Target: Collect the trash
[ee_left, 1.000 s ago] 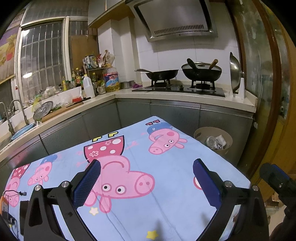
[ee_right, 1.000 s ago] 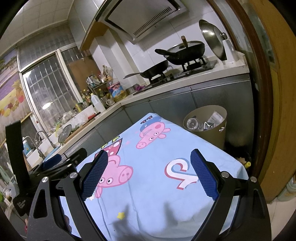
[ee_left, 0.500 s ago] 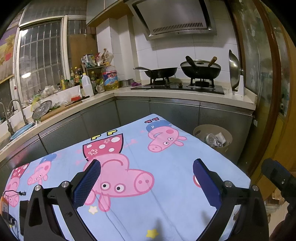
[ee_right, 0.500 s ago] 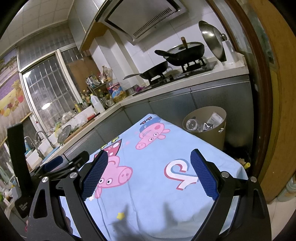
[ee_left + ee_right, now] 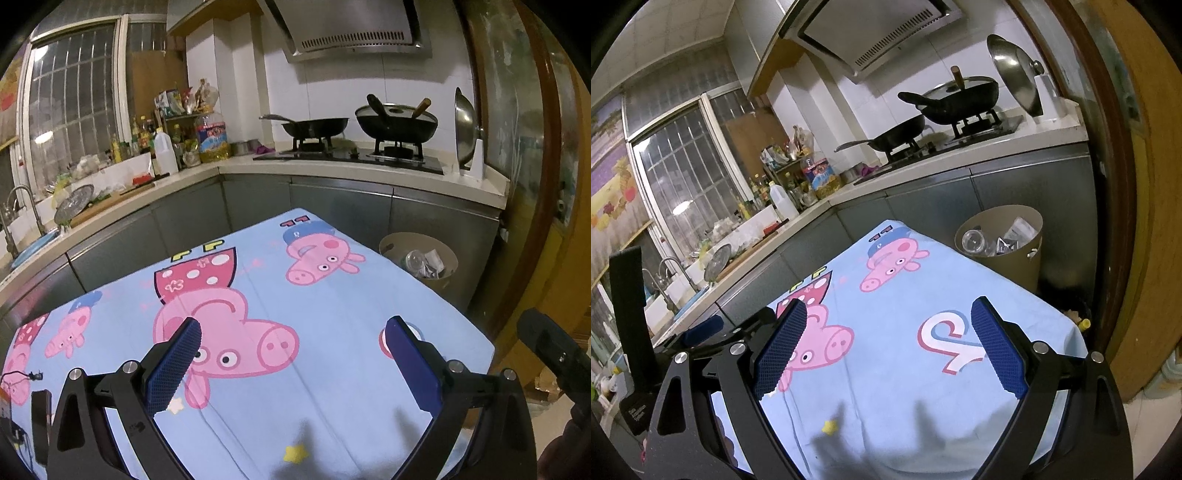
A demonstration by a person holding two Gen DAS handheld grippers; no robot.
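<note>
Left gripper (image 5: 293,363) and right gripper (image 5: 888,350) hover over the bench (image 5: 332,314) — both spread, holding nothing. Beyond the bench's far corner stands the trash bin (image 5: 1015,269) — bottle and wrappers inside

A table (image 5: 332,369) draped in a light-blue cartoon-pig cloth (image 5: 905,350), cabling (image 5: 22,376) at its left edge.

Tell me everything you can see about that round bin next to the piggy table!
The bin is a round, open-topped bucket, tan or beige all over, maybe plastic. It stands upright on the floor, just past the far right corner of the blue cartoon tablecloth and in front of the grey cabinets. A small metal fitting sticks out near its rim. It already holds trash: something clear and rounded like a bottle end, plus crumpled shiny wrappers. No gripper touches it.
</note>
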